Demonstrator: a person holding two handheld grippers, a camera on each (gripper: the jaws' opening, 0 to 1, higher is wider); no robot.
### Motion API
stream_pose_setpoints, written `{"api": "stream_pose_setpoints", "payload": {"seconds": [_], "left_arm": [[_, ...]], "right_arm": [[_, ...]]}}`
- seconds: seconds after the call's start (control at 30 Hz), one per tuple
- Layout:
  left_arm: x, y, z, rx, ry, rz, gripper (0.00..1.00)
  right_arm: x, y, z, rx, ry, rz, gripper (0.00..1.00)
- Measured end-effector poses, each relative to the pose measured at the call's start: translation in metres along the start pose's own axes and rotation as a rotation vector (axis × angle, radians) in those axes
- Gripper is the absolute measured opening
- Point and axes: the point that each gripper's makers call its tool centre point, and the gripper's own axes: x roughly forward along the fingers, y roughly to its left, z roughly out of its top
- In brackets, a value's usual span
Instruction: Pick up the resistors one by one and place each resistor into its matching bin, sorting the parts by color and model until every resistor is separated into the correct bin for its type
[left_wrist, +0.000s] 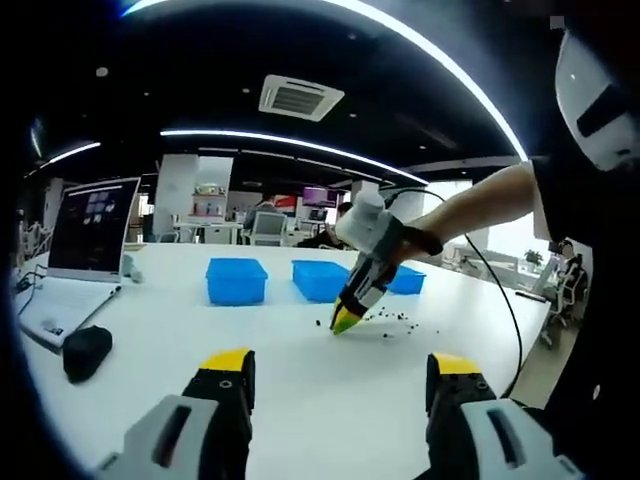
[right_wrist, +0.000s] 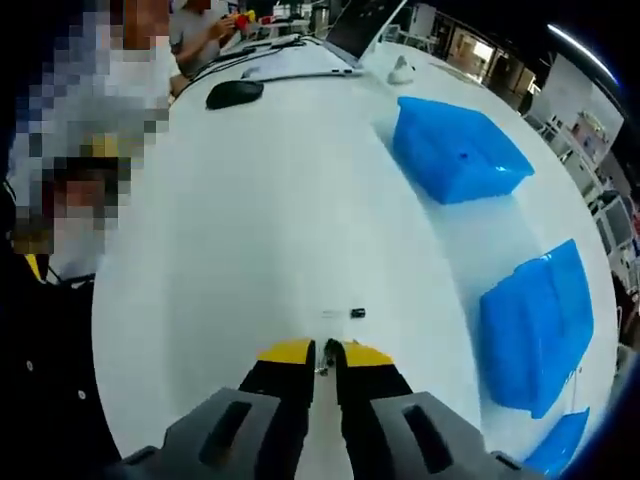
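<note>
In the left gripper view my left gripper (left_wrist: 342, 366) stands open above the white table (left_wrist: 150, 300), nothing between its yellow-tipped jaws. Beyond it, a person's hand holds my right gripper (left_wrist: 346, 318) tip-down on the table beside a scatter of small dark resistors (left_wrist: 392, 320). In the right gripper view the right gripper (right_wrist: 326, 351) is nearly closed, pinching a tiny resistor (right_wrist: 321, 369) between its tips. Another dark resistor (right_wrist: 357, 313) lies on the table just ahead. Three blue bins (left_wrist: 236, 280) (left_wrist: 320, 280) (left_wrist: 406, 280) stand in a row behind the scatter.
A laptop (left_wrist: 88, 232) and a black mouse (left_wrist: 85, 350) sit at the table's left end. In the right gripper view the blue bins (right_wrist: 455, 150) (right_wrist: 540, 330) lie to the right, the mouse (right_wrist: 235, 93) far ahead. A cable (left_wrist: 500, 300) trails off the right edge.
</note>
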Motion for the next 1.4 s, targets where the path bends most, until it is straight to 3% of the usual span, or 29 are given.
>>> {"api": "stream_pose_setpoints", "payload": {"seconds": [0.1, 0.23, 0.43, 0.57, 0.73, 1.0, 1.17, 1.27, 1.4], "left_arm": [[0.001, -0.002, 0.001, 0.003, 0.002, -0.002, 0.70], [0.001, -0.003, 0.004, 0.008, -0.002, -0.002, 0.70], [0.003, -0.003, 0.011, 0.001, -0.025, -0.008, 0.70], [0.005, -0.003, 0.015, 0.010, -0.032, -0.009, 0.70], [0.009, -0.006, 0.024, 0.014, -0.055, -0.017, 0.71], [0.013, -0.013, 0.035, 0.026, -0.069, -0.036, 0.71], [0.012, -0.013, 0.041, 0.026, -0.075, -0.034, 0.71], [0.011, -0.014, 0.041, 0.034, -0.069, -0.031, 0.71], [0.010, -0.017, 0.040, 0.036, -0.064, -0.034, 0.71]], "right_arm": [[0.000, 0.000, 0.000, -0.040, 0.004, -0.015, 0.07], [-0.007, 0.002, 0.003, -0.021, -0.026, -0.002, 0.07], [-0.052, -0.004, 0.026, 0.073, -0.233, -0.025, 0.07], [-0.089, -0.007, 0.030, 0.137, -0.396, -0.058, 0.07], [-0.140, -0.006, 0.011, 0.191, -0.610, -0.198, 0.07], [-0.195, 0.032, -0.017, 0.300, -0.964, -0.371, 0.07], [-0.208, 0.049, -0.041, 0.410, -1.054, -0.436, 0.07], [-0.211, 0.058, -0.056, 0.435, -1.056, -0.482, 0.07], [-0.216, 0.064, -0.066, 0.489, -1.087, -0.491, 0.07]]}}
